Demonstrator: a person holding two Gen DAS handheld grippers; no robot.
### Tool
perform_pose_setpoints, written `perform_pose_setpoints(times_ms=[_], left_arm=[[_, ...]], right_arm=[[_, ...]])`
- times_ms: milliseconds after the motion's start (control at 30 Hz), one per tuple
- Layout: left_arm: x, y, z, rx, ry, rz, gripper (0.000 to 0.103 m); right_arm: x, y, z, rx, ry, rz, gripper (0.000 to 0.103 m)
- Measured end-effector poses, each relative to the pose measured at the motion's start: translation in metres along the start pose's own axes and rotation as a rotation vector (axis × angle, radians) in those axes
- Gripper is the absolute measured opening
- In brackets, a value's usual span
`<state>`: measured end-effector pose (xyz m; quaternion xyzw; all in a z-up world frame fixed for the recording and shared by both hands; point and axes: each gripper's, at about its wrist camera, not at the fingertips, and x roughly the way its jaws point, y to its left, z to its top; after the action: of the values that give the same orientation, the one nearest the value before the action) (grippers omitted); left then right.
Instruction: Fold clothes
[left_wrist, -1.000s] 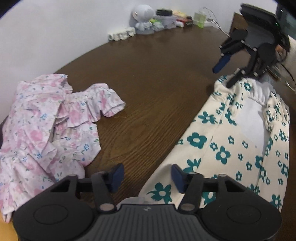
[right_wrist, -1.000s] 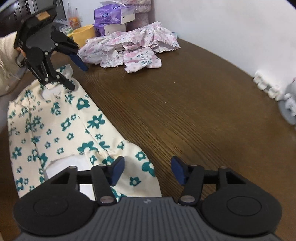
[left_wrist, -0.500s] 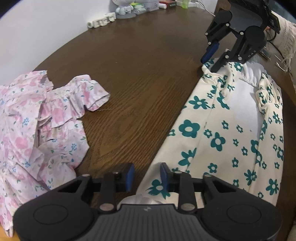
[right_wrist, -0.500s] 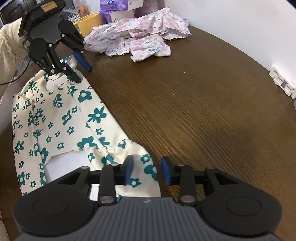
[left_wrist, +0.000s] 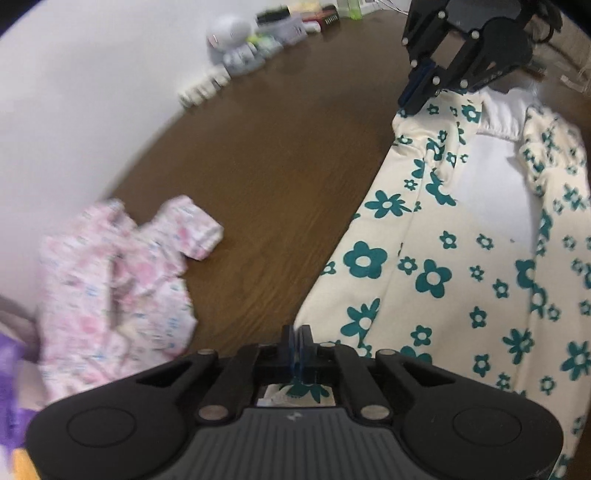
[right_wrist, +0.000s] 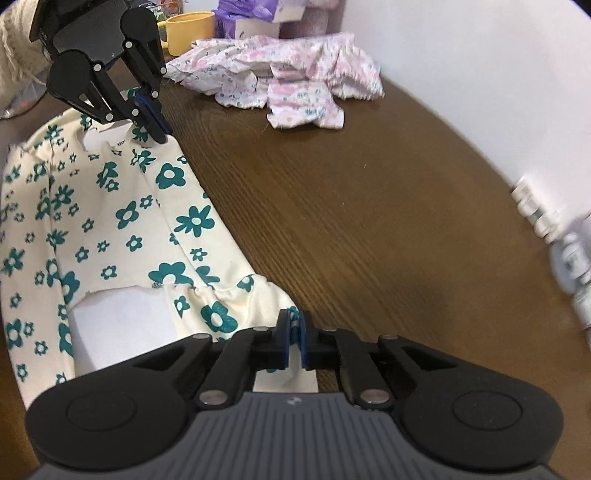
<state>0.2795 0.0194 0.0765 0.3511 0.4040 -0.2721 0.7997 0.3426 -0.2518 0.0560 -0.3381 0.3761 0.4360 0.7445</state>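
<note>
Both grippers (left_wrist: 296, 341) (right_wrist: 293, 338) pinch unlabelled garment (left_wrist: 461, 266).

We note a dark wooden table (left_wrist: 280, 155). In the left wrist view, at 12 o'clock by the white wall (left_wrist: 92, 92), stands a pale grey round figure (left_wrist: 232, 40) beside small white blocks (left_wrist: 201, 88). In the right wrist view, at 11 o'clock: a yellow cup (right_wrist: 188, 31) and a purple tissue pack (right_wrist: 255, 14).

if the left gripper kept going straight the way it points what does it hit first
The left gripper, shut on the cream fabric with teal flowers, points steeply down, so it would probably press that fabric's edge onto the dark wooden table first; depth is unclear.
</note>
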Motion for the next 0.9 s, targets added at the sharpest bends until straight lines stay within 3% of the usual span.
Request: perform_pose_setpoints(times_ms=[267,333,467,533,567,600,667,733,900], left_arm=[[-0.041,-0.085,-0.023,0.158,-0.13,0.343,0.0],[-0.041,-0.097,-0.029,0.183,-0.129,0.356,0.0],[-0.037,-0.093,-0.029,0.119,-0.103,0.329,0.0],[-0.035,-0.082,-0.025,0.063,-0.108,0.31,0.004],[-0.035,-0.072,-0.024,0.014,-0.113,0.287,0.006],[-0.036,-0.062,-0.023,-0.039,-0.114,0.258,0.01],[-0.036,-0.035,-0.021,-0.154,-0.121,0.179,0.019],[-0.034,-0.01,-0.019,-0.227,-0.118,0.087,0.042],[-0.017,0.031,-0.012,-0.232,-0.073,-0.089,0.047]], right_arm=[[-0.033,0.059,-0.03,-0.183,-0.089,-0.321,0.0],[-0.039,0.073,-0.039,-0.208,-0.098,-0.355,0.0],[-0.048,0.082,-0.048,-0.157,-0.121,-0.35,0.001],[-0.051,0.061,-0.042,-0.038,-0.136,-0.296,0.021],[-0.053,0.051,-0.041,0.026,-0.149,-0.267,0.049],[-0.053,0.038,-0.039,0.096,-0.165,-0.219,0.064],[-0.051,0.02,-0.035,0.173,-0.184,-0.147,0.064],[-0.044,0.0,-0.029,0.234,-0.181,-0.047,0.064],[-0.016,-0.033,-0.014,0.288,-0.102,0.117,0.063]])
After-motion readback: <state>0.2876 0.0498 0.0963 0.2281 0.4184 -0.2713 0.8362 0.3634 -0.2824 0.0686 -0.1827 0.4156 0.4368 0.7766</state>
